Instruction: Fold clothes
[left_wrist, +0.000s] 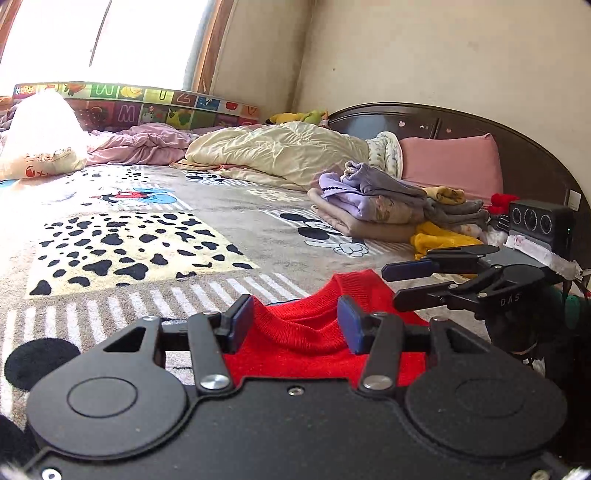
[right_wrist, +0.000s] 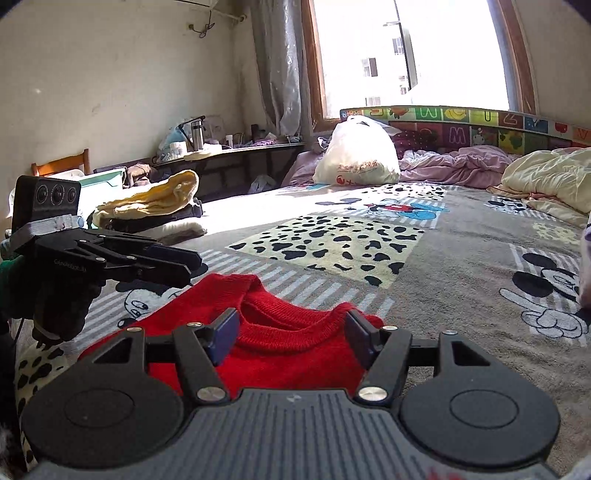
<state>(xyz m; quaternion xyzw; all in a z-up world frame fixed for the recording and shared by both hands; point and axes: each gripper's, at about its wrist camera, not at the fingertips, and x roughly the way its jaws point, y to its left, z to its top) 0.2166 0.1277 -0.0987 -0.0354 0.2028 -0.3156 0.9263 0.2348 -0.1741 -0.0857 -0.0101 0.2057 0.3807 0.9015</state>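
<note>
A red knit sweater lies on the cartoon-print bed cover, its collar facing away from me. My left gripper is open, its blue-padded fingers straddling the collar just above the fabric. In the right wrist view that gripper hovers at the sweater's left edge. My right gripper is open too, its jaws spread on either side of the collar. From the left wrist view, the right gripper sits at the sweater's right edge. The sweater's near part is hidden under both gripper bodies.
A stack of folded clothes sits near the pink pillow and dark headboard. A cream quilt and a white plastic bag lie at the far side. Yellow cloth is piled at the left bed edge.
</note>
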